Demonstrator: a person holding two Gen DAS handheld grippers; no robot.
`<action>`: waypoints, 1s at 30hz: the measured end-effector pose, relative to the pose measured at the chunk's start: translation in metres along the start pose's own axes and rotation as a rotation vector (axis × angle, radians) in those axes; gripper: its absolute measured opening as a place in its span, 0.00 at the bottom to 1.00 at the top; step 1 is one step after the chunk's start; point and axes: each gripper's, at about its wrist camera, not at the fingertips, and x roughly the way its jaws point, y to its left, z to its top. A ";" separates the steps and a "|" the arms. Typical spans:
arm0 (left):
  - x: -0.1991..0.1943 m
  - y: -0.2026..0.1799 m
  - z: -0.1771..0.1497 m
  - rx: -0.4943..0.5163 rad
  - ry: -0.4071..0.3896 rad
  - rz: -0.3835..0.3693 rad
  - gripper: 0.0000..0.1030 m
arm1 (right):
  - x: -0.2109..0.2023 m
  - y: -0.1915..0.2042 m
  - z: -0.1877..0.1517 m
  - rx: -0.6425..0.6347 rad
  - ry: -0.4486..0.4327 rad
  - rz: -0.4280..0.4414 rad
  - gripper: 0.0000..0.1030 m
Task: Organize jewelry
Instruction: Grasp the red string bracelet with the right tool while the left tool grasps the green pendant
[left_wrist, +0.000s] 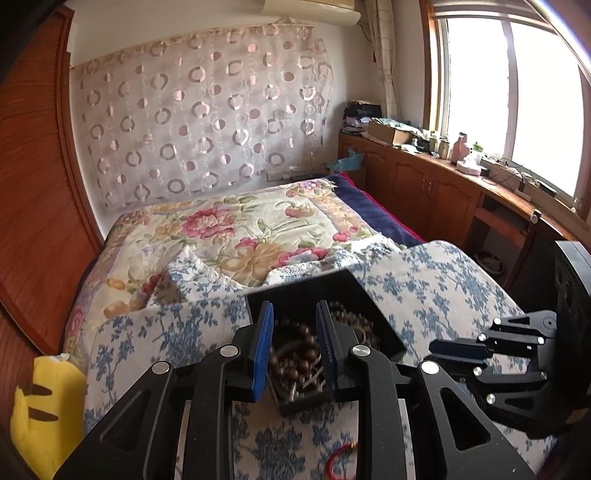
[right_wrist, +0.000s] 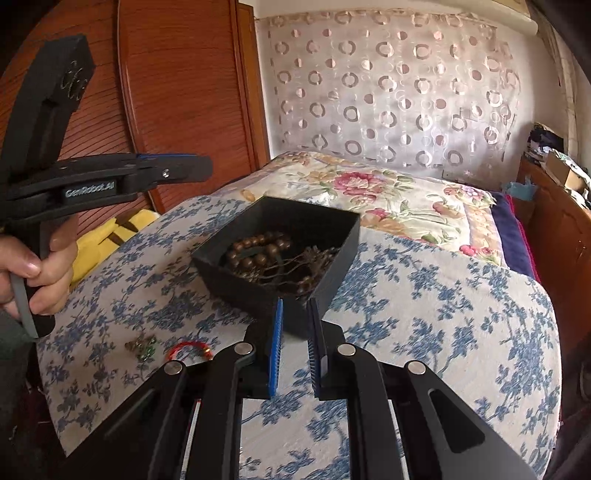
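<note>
Here's the black box (right_wrist: 236, 284), centre of the right wrist view, sitting on the blue-flowered cloth (right_wrist: 443, 295) spread over the bed. It's the collecting point: everything loose is meant to end up in it.

Inside is 1 open compartment, no dividers that I can see. It holds brown wooden bead bracelets (right_wrist: 258, 247) heaped against the left wall, with a tangle of thinner dark strands to their right.

The left gripper (left_wrist: 294, 306) hangs right over the box, tilted downward. Its 2 blue pads stand apart, and the beads show through the gap. Nothing is pinched between them, so I'd read this as a drop-off pose above the pile. From the other camera it juts in from the upper left, a hand (right_wrist: 33, 273) wrapped around its handle.

The right gripper (right_wrist: 296, 302) comes in low at the bottom centre, fingers drawn nearly together. The box's near corner sits right at its tips, probably to steady or nudge the box. Whether the pads actually press on that corner, I cannot tell.

2 pieces are still out on the cloth at lower left: a red cord bracelet (right_wrist: 188, 349) and, just beside it, a small green-and-gold trinket (right_wrist: 142, 347). They look like the next pickups.
</note>
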 end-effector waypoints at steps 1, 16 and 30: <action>-0.004 0.001 -0.007 0.001 0.003 0.000 0.22 | 0.001 0.002 -0.001 -0.002 0.003 0.005 0.14; -0.026 0.021 -0.092 -0.043 0.110 -0.012 0.25 | 0.031 0.043 -0.022 -0.075 0.109 0.070 0.24; -0.031 0.020 -0.129 -0.061 0.177 -0.033 0.25 | 0.055 0.072 -0.030 -0.202 0.226 0.071 0.24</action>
